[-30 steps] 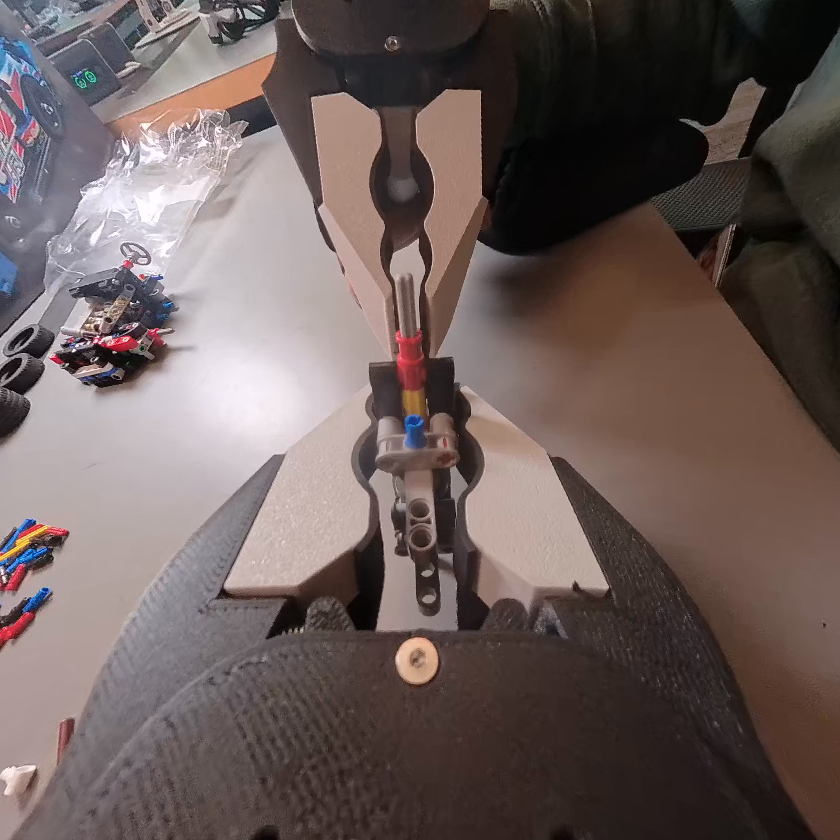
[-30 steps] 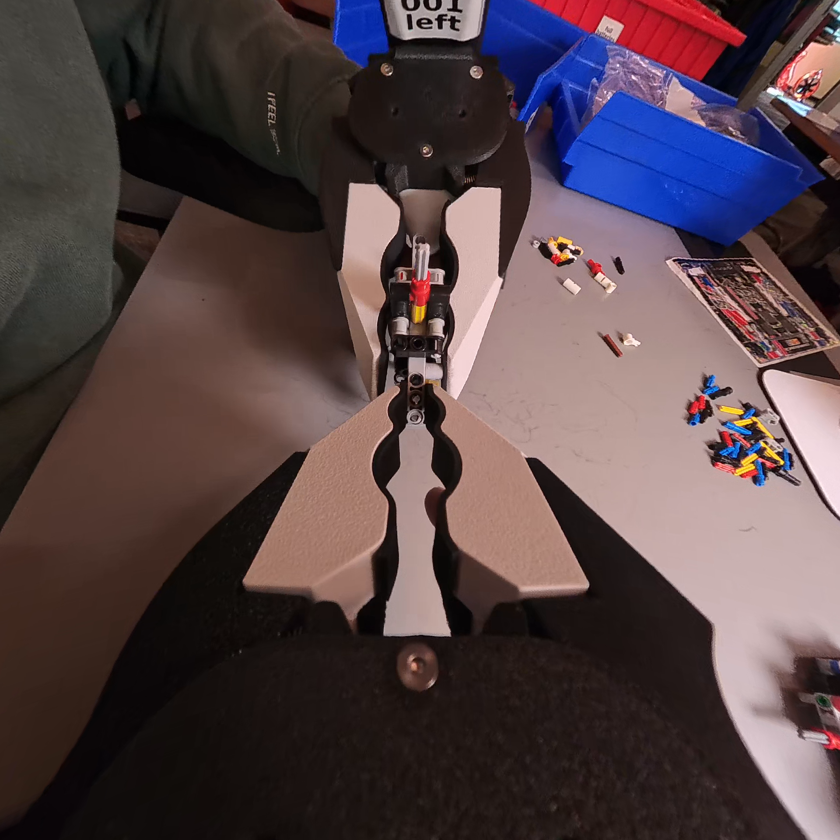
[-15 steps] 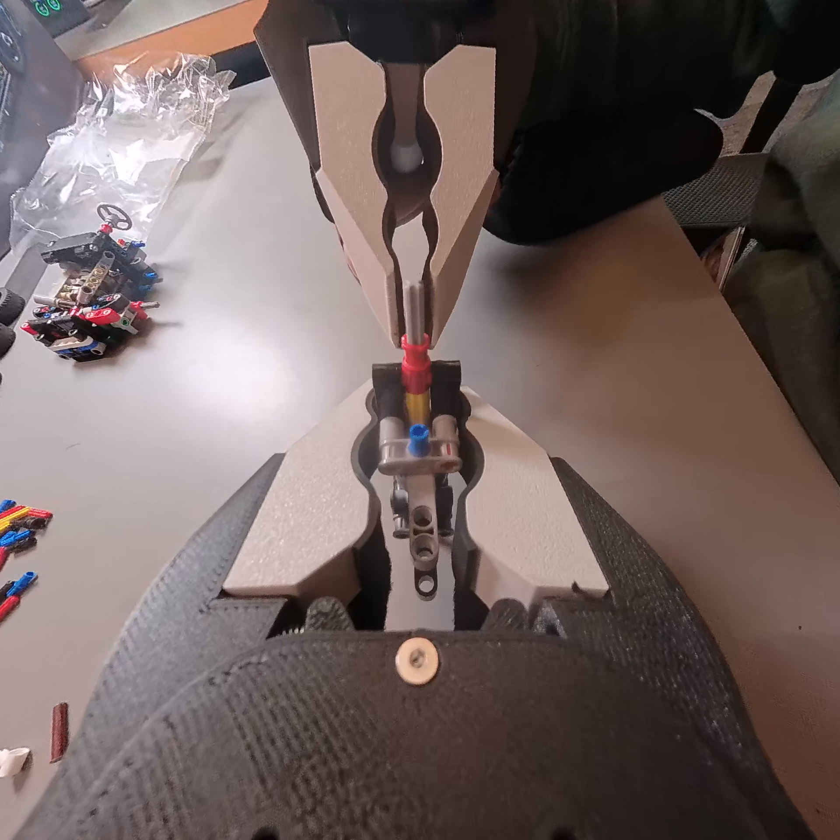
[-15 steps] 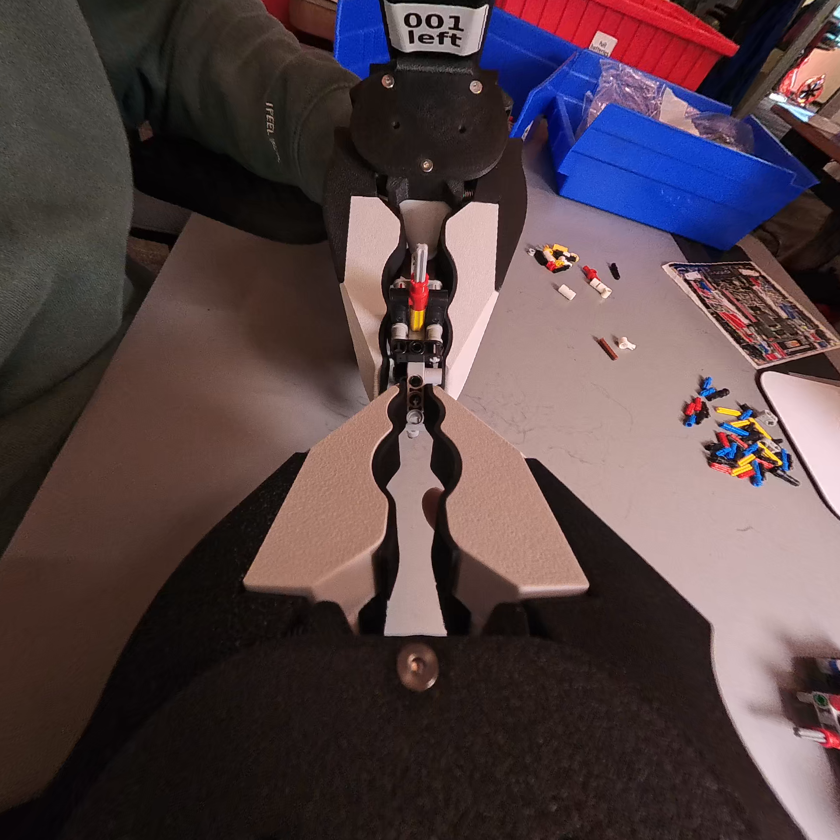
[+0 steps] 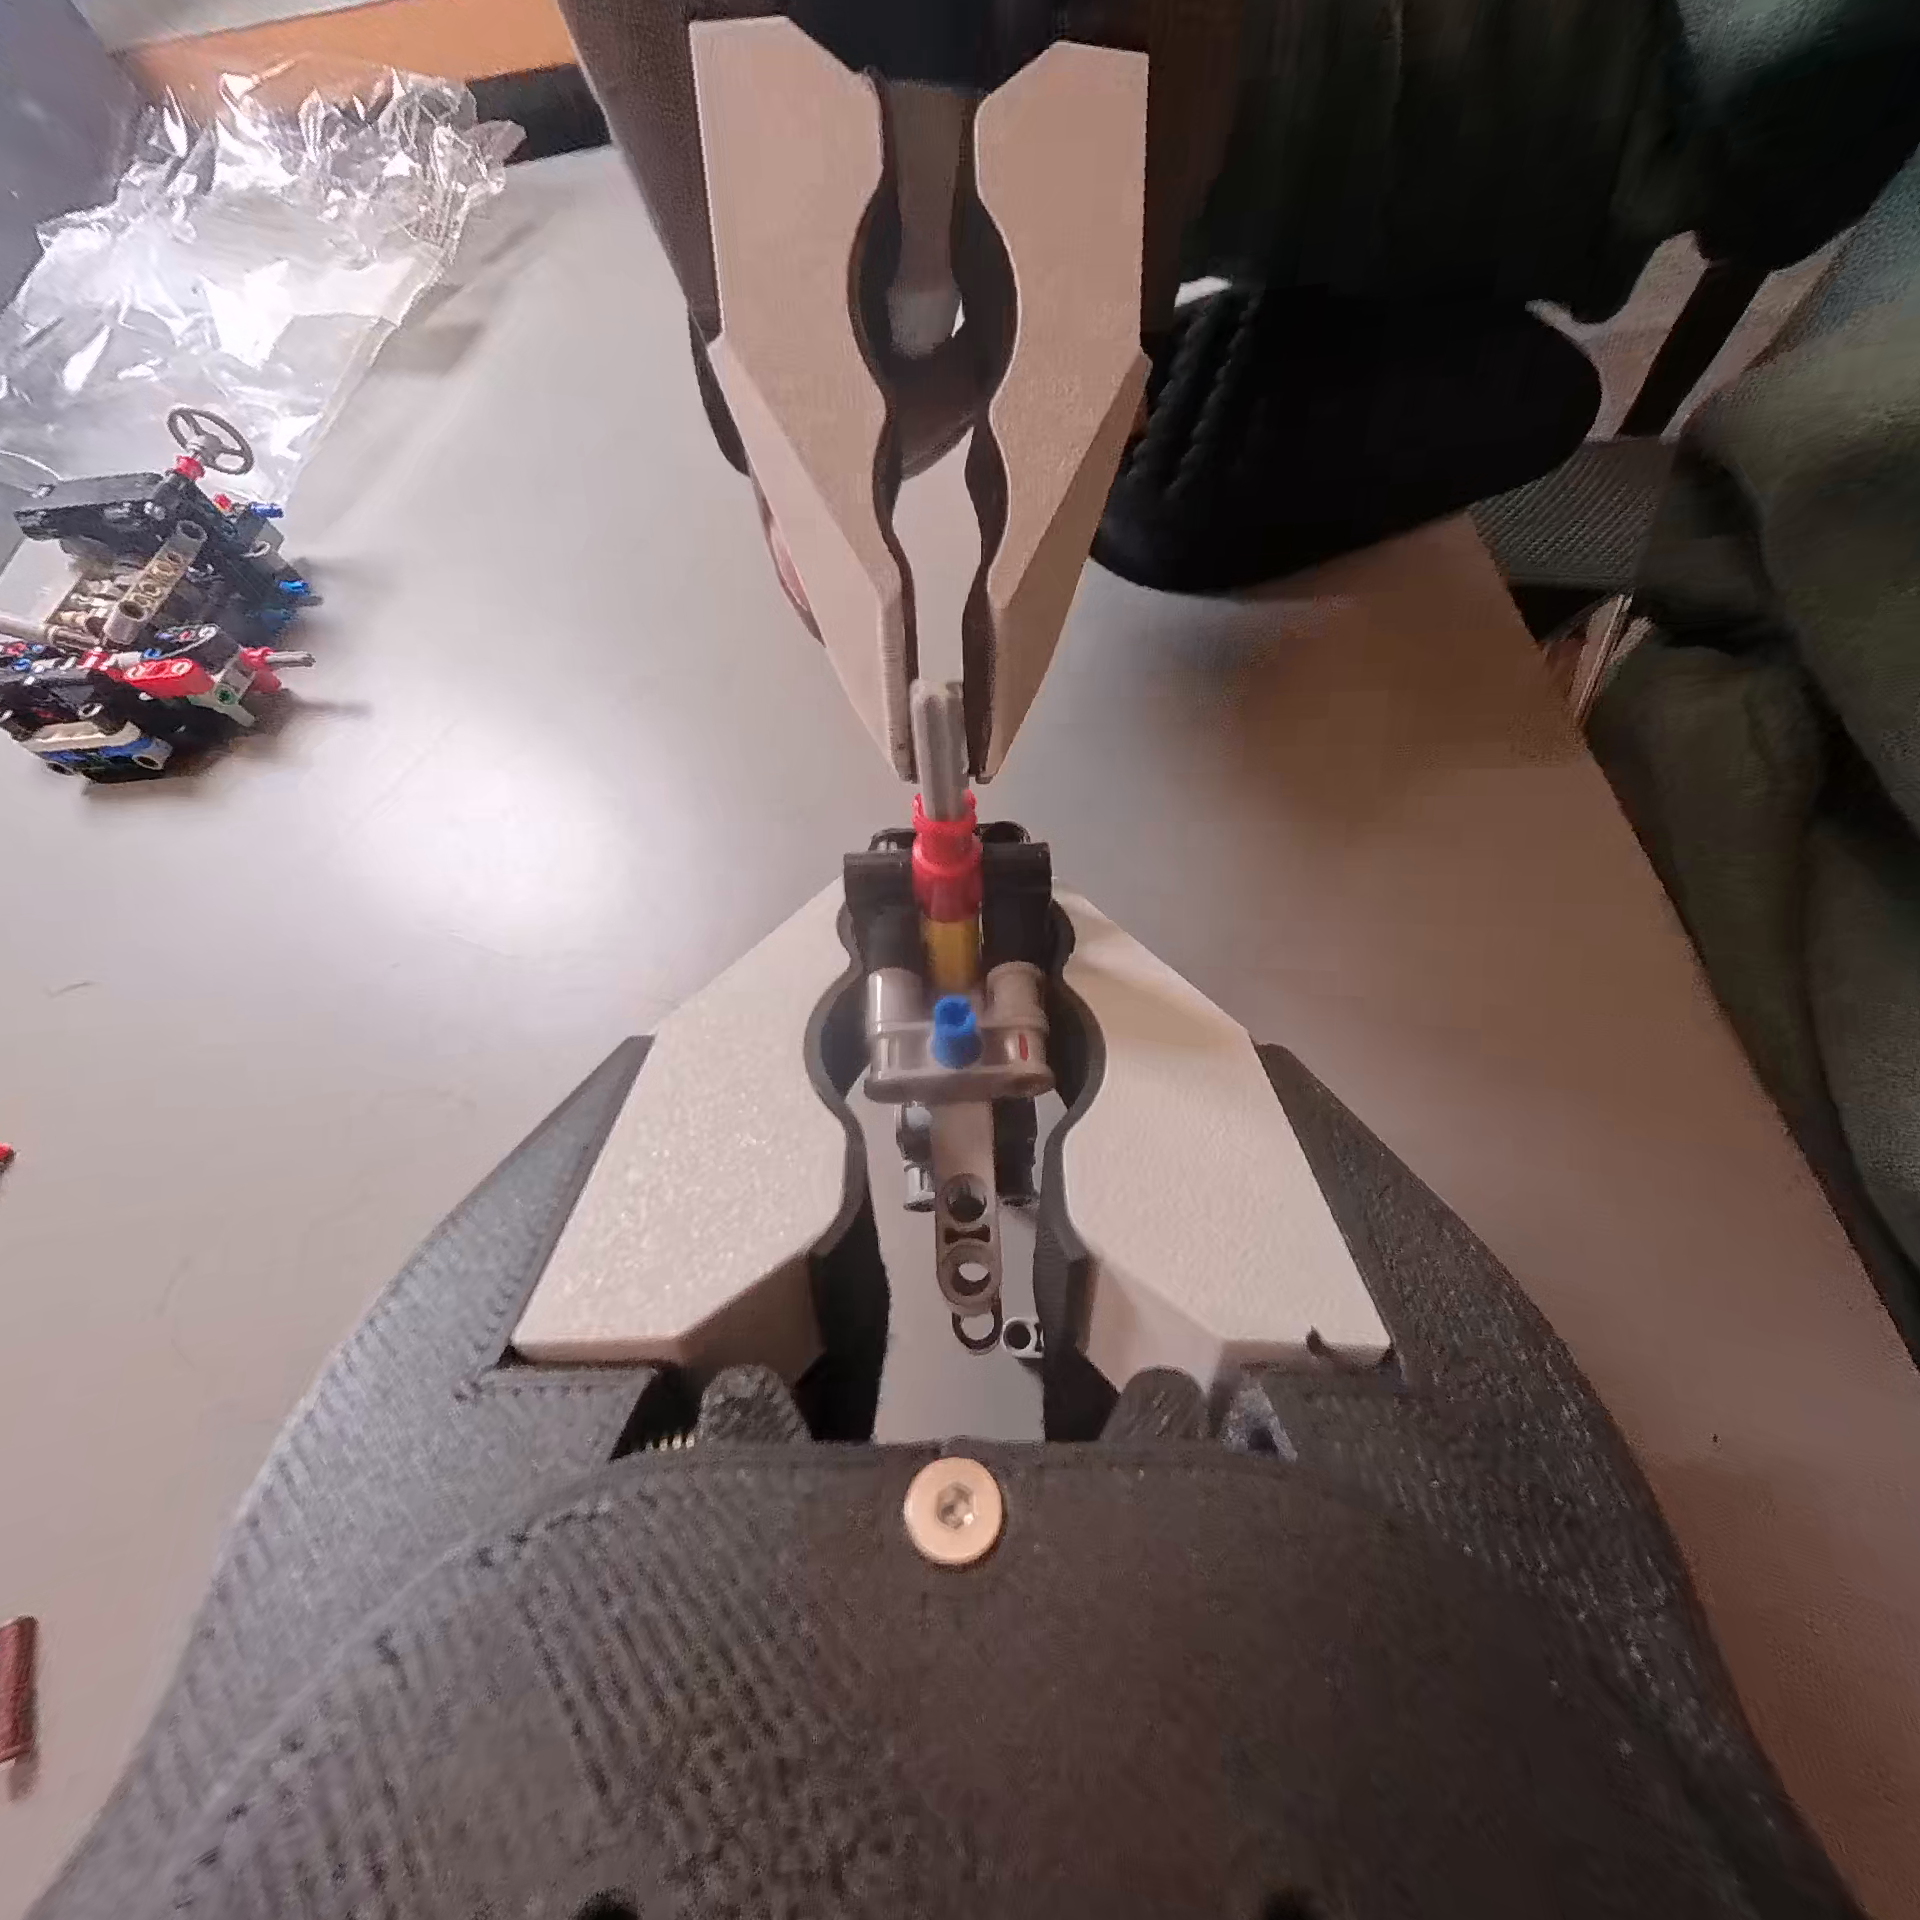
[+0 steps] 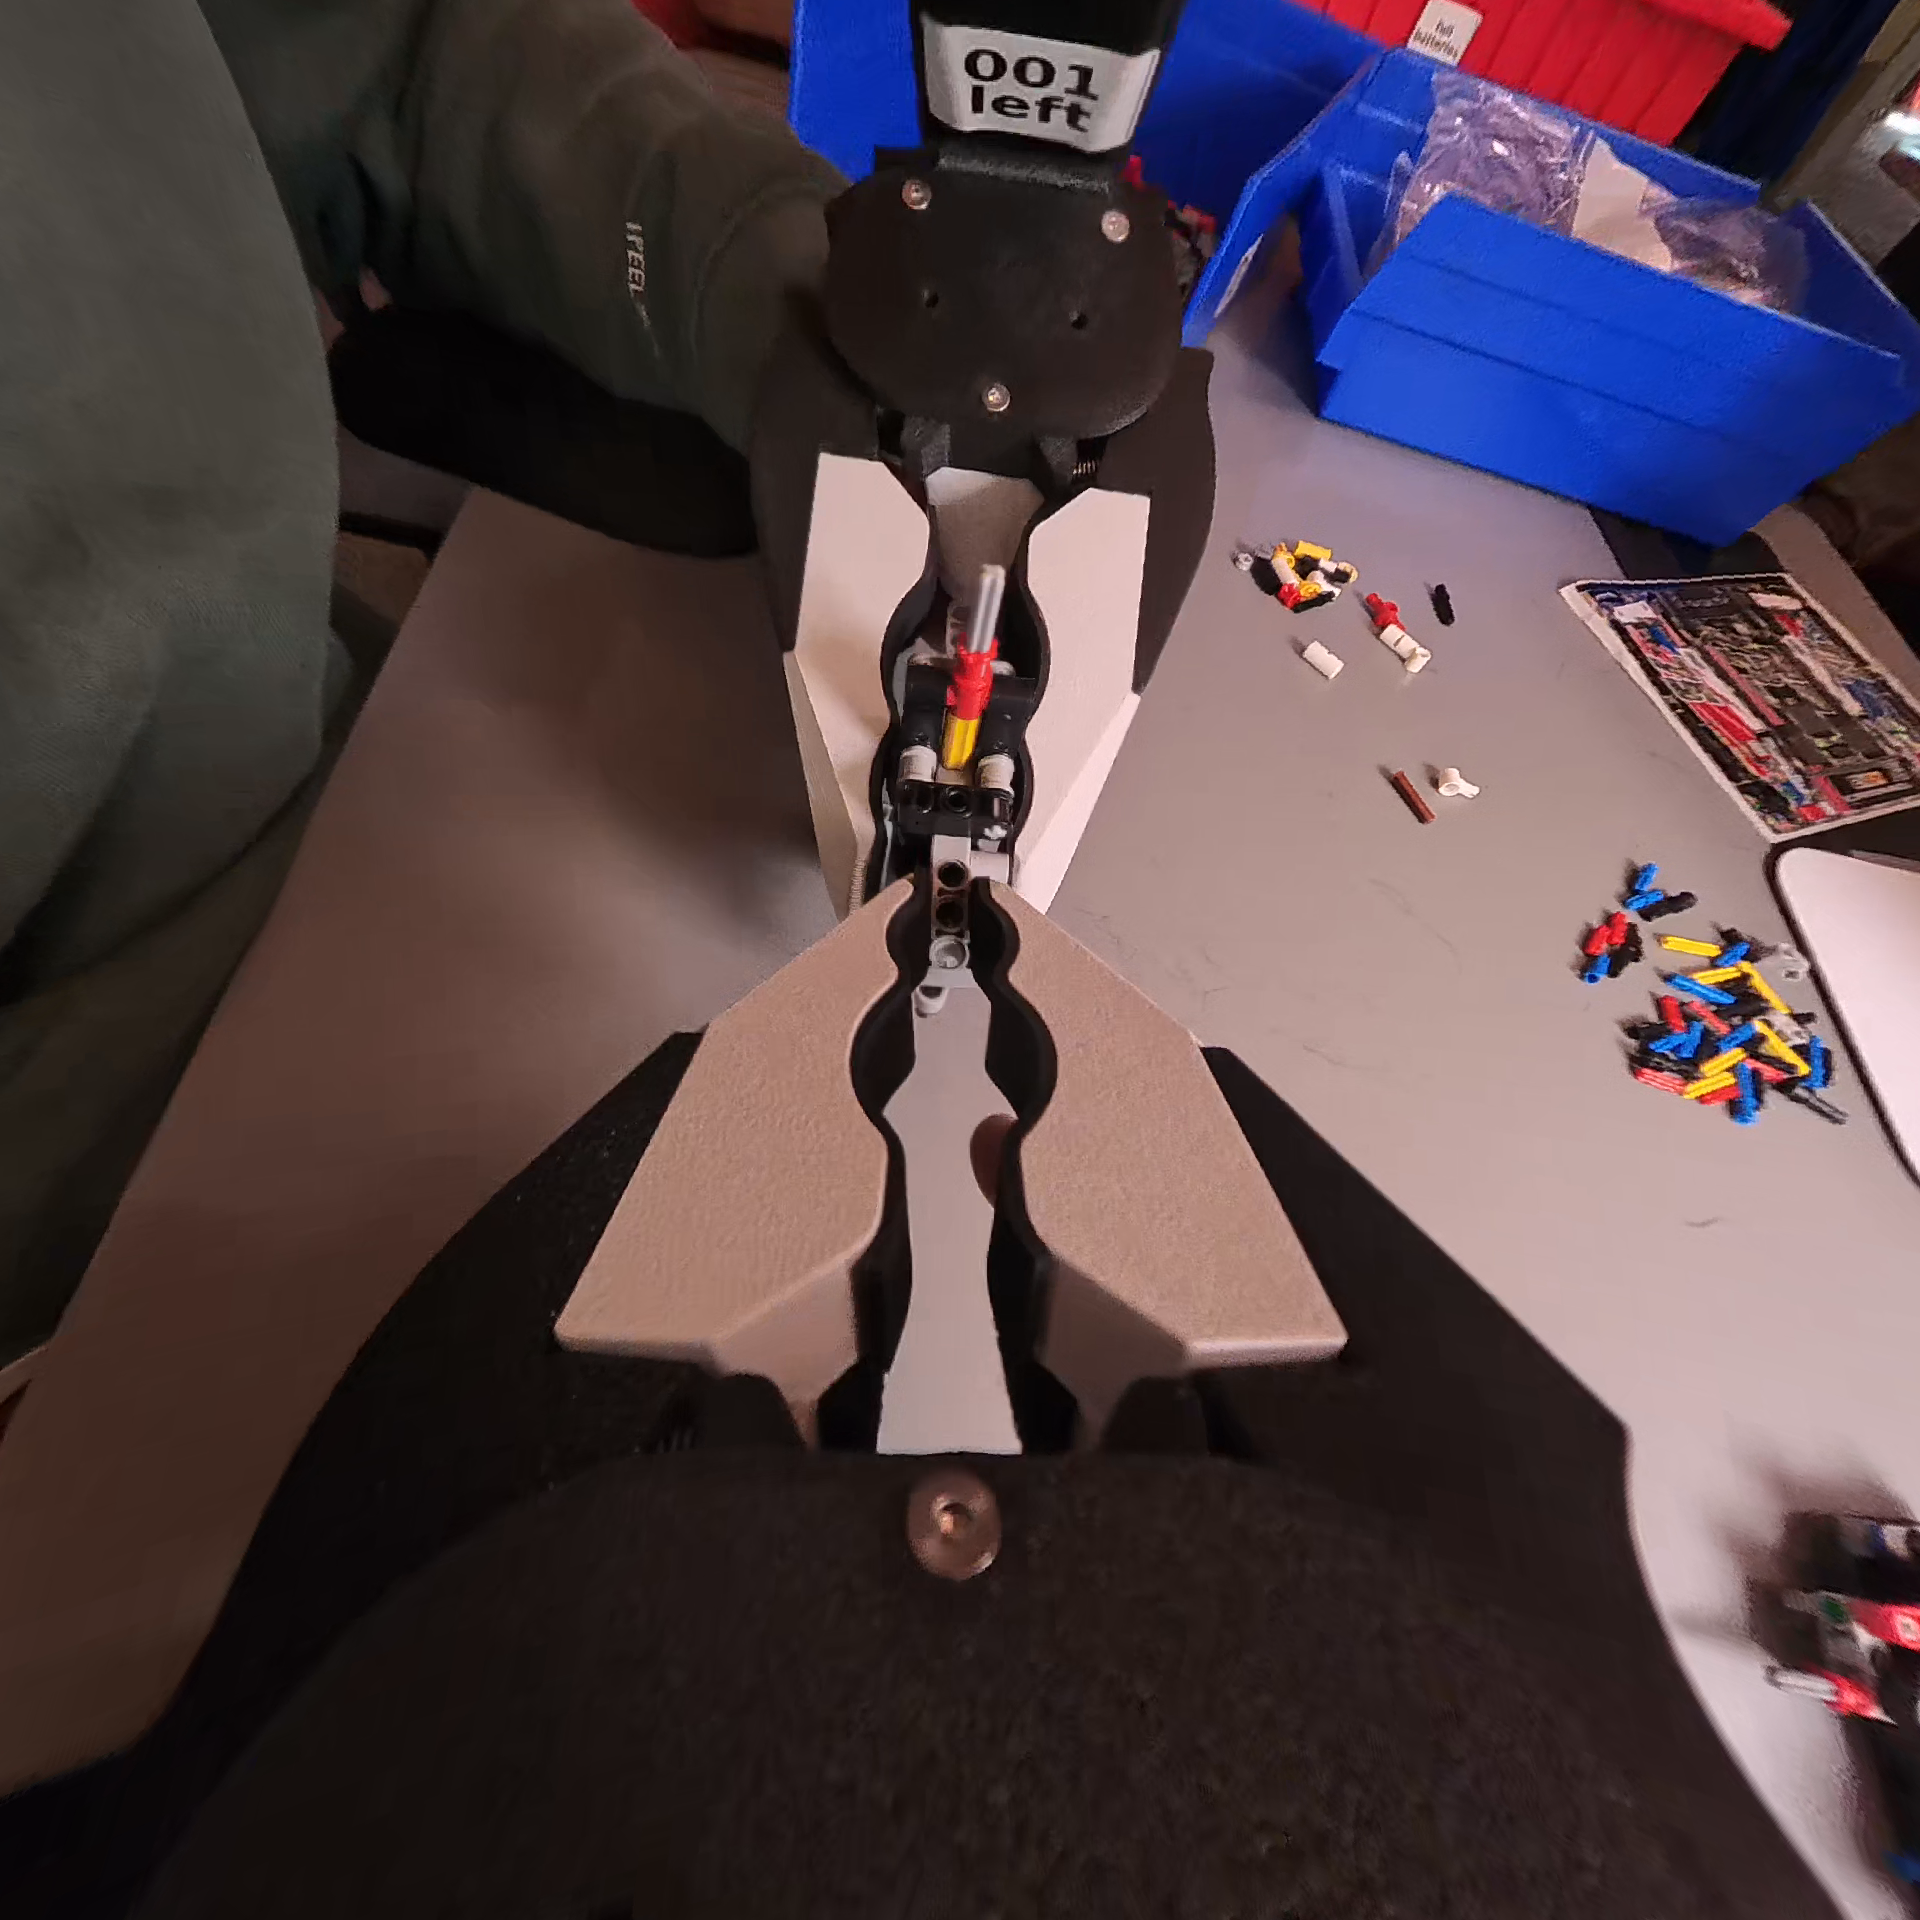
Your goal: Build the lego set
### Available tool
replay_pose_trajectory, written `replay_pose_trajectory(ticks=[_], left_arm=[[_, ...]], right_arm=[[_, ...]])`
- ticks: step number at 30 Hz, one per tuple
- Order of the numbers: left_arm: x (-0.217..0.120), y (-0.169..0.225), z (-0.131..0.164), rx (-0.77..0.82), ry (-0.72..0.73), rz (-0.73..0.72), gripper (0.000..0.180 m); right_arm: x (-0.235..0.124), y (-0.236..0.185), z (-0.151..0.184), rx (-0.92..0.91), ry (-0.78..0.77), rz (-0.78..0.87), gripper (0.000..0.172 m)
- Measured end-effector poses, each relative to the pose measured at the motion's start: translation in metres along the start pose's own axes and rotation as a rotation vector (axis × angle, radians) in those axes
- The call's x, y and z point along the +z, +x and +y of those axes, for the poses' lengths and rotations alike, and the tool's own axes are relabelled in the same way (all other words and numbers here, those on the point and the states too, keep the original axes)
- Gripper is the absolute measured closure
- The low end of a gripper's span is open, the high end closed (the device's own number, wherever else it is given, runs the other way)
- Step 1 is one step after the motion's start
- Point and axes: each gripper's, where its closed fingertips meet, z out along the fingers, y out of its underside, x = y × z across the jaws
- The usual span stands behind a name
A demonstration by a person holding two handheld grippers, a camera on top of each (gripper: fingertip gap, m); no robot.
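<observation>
My left gripper (image 5: 951, 904) is shut on a small brick assembly (image 5: 951, 1039) of black frame, grey connector, blue pin and yellow and red bushes. It also shows in the right wrist view (image 6: 956, 800). A grey axle (image 5: 935, 738) stands up from the assembly, and a grey holed beam (image 5: 968, 1247) hangs below it. My right gripper (image 5: 940, 769) faces the left one tip to tip, its pads a narrow gap apart. In the left wrist view the axle stands in front of its tips. In the right wrist view (image 6: 951, 894) the axle (image 6: 985, 603) lies well beyond them and the beam (image 6: 948, 914) shows through the gap.
A part-built toy car (image 5: 135, 644) and a clear plastic bag (image 5: 229, 229) lie at the far left. Blue bins (image 6: 1579, 343), a printed booklet (image 6: 1756, 696), a pile of coloured pins (image 6: 1714, 1029) and loose small parts (image 6: 1309, 577) are on the grey table. A sleeve (image 6: 468, 208) is behind the left gripper. Left and right tips are no more than a few centimetres apart.
The left gripper keeps its hold on the assembly. In the left wrist view the right gripper's tips overlap less of the axle than before. In the right wrist view the beam reaches farther down the gap.
</observation>
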Motion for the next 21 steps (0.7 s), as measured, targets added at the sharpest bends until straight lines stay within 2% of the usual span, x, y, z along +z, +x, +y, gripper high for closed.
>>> replay_pose_trajectory(ticks=[1, 4, 9, 11, 15, 21], left_arm=[[-0.001, -0.001, -0.003, -0.011, 0.036, -0.003, 0.154], [-0.007, -0.003, -0.011, -0.040, 0.108, -0.003, 0.152], [-0.015, -0.006, -0.008, -0.174, 0.152, 0.074, 0.135], [-0.019, -0.008, -0.011, -0.240, 0.187, 0.106, 0.142], [-0.020, -0.013, -0.017, -0.290, 0.227, 0.088, 0.159], [-0.024, -0.020, -0.021, -0.306, 0.266, 0.044, 0.159]], right_arm=[[0.000, 0.001, -0.002, -0.008, -0.010, 0.005, 0.166], [-0.001, 0.004, -0.008, 0.032, 0.034, 0.003, 0.166], [-0.012, 0.021, -0.015, 0.378, 0.229, -0.059, 0.166], [-0.014, 0.024, -0.013, 0.478, 0.277, -0.085, 0.166], [-0.008, 0.022, -0.014, 0.490, 0.293, -0.070, 0.166], [-0.008, 0.028, -0.020, 0.449, 0.303, 0.005, 0.166]])
